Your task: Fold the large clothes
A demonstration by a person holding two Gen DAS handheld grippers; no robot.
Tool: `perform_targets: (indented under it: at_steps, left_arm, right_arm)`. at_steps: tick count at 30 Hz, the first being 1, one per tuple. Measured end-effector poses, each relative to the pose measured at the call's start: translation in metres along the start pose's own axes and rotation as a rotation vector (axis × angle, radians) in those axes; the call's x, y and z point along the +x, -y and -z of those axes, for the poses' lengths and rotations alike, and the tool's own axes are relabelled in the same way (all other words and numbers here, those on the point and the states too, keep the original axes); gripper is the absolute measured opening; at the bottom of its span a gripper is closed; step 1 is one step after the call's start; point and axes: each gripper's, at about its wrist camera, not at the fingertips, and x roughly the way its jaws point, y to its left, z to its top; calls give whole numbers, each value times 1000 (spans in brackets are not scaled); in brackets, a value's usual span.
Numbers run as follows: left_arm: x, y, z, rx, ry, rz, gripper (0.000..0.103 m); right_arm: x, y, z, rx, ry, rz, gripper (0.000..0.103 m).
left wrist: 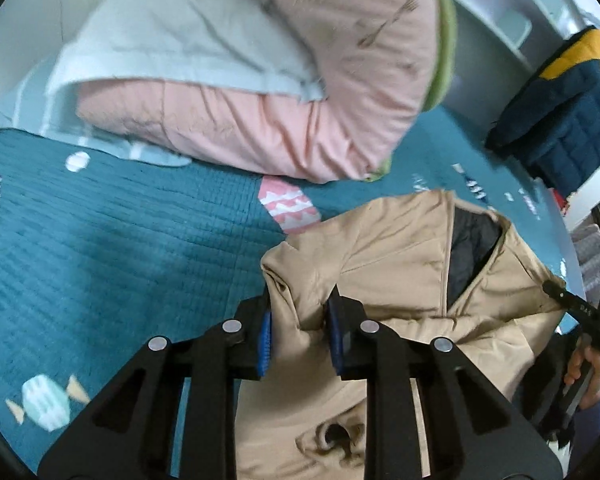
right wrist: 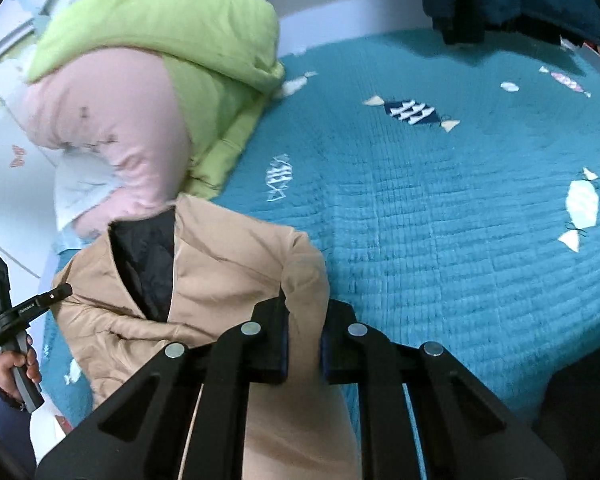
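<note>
One tan jacket [left wrist: 380, 248], dark quilted lining showing at the open neck, partly lifted off the teal quilted bedspread [left wrist: 120, 240]. Both grippers have hold of it. Left gripper [left wrist: 298, 320]: jaws drawn in close, blue pads pinching a bunched fold of tan cloth at one shoulder edge. Right gripper [right wrist: 303, 320]: jaws likewise nearly together, a ridge of the same cloth clamped between them, fabric running down under the tool. Each camera catches the other tool at the frame's side, a hand [right wrist: 14, 364] wrapped round its handle, dark blue sleeve below.

Just beyond the jacket's collar, toward the head of the bed: a folded pink and green duvet [right wrist: 140, 92] with a pale pillow [left wrist: 172, 36] leaning on it. At the far corner of the bedspread, a navy and yellow padded garment [left wrist: 568, 112] in a heap. Candy-shaped patches scattered over the bedspread.
</note>
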Motion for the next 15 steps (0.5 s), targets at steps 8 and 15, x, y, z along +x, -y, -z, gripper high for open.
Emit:
perform_targets:
  at_steps: [8,15]
  left_arm:
    - [-88,9,69,37,64,33,22]
    - [-140,4,156,33,36,24,22]
  right_arm:
    - [-89,-18,52,-53,37,-29,10]
    - [-142,-20,130,-71,-9,-23,11]
